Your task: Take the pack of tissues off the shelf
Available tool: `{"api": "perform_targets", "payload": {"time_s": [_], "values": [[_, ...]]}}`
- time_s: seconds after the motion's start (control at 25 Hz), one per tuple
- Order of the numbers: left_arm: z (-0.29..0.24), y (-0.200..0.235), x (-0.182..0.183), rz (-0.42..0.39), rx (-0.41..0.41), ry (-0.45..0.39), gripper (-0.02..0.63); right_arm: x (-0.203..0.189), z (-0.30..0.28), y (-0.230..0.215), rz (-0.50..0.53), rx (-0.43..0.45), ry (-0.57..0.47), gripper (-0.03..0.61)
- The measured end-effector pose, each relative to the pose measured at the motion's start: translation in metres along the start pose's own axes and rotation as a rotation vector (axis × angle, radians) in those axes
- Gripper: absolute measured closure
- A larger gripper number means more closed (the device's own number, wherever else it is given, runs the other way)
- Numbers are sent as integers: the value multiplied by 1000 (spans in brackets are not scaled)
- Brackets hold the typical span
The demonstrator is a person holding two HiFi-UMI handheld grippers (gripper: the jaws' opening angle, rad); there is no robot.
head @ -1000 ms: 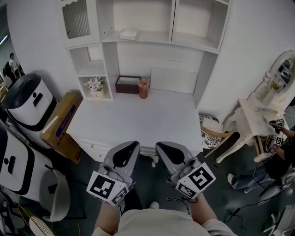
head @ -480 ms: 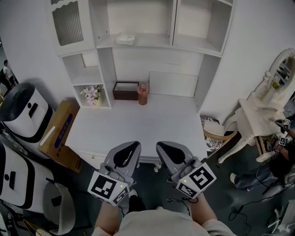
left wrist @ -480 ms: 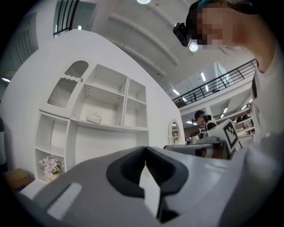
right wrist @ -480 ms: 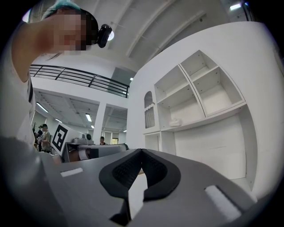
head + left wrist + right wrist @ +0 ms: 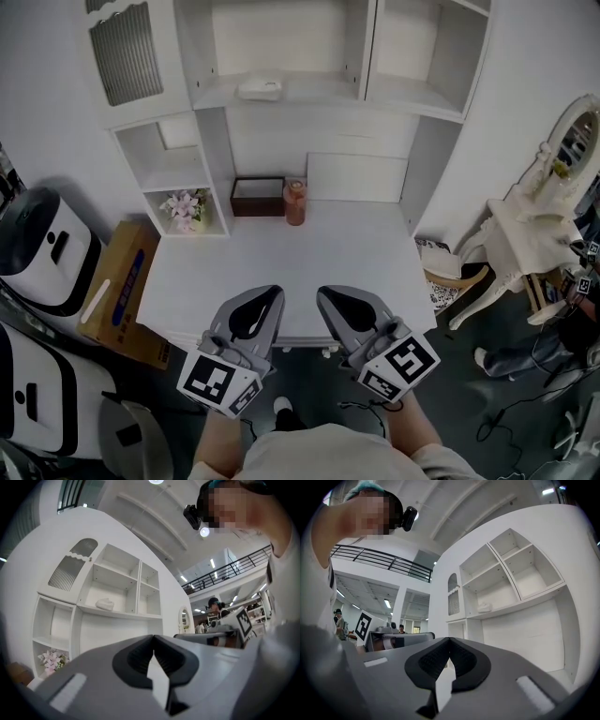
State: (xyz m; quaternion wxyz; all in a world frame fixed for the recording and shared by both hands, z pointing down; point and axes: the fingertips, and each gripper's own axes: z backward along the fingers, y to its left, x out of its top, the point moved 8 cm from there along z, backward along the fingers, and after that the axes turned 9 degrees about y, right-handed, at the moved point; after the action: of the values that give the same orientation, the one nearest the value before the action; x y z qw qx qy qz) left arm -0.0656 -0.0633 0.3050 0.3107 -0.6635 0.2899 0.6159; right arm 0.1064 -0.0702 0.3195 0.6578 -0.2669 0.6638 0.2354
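Observation:
The pack of tissues point(image 5: 260, 90) is a small white bundle lying on the long upper shelf point(image 5: 309, 92) of the white wall unit, left of the middle post. It also shows in the left gripper view point(image 5: 105, 604) and the right gripper view point(image 5: 484, 607), far ahead of the jaws. My left gripper point(image 5: 272, 292) and right gripper point(image 5: 323, 294) hover side by side over the desk's front edge, well below and short of the shelf. Both are shut with nothing between the jaws, tips touching point(image 5: 153, 637) point(image 5: 449, 639).
On the white desk point(image 5: 281, 272), a brown box point(image 5: 258, 197) and a pinkish jar point(image 5: 296, 202) stand at the back. Flowers point(image 5: 187, 206) fill a low cubby. A cardboard box point(image 5: 117, 291) and white machines point(image 5: 42, 248) crowd the left; an ornate white table point(image 5: 534, 234) stands right.
The head view has drawn nearer to the desk and turned, so the shelf unit sits further right. Both grippers hold the same pose, still shut.

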Motion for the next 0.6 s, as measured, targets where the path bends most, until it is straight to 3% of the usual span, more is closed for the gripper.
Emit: {"api": "perform_targets", "payload": {"time_s": [0.6], "values": [[9, 91, -8, -1, -58, 2, 612, -4, -84, 19, -23, -65, 0, 580]]}}
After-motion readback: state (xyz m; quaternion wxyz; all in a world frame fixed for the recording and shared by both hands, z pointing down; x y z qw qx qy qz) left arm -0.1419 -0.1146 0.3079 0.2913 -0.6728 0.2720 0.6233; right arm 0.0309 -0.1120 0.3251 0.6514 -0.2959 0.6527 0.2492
